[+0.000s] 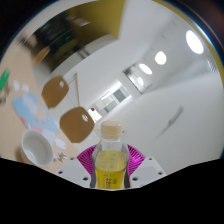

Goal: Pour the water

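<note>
A clear plastic bottle (109, 160) with a white cap and yellowish liquid stands upright between my fingers, lifted off the table. My gripper (110, 165) is shut on the bottle, with the pink pads (86, 158) pressing its two sides. A white cup (37, 148) sits on the table to the left of the fingers, a little beyond them. The view is tilted, so the room leans.
Two brown chair backs (75, 122) stand behind the table. The white table (30, 120) carries several small items beyond the cup. A ceiling with round lights (160, 57) fills the space beyond the bottle.
</note>
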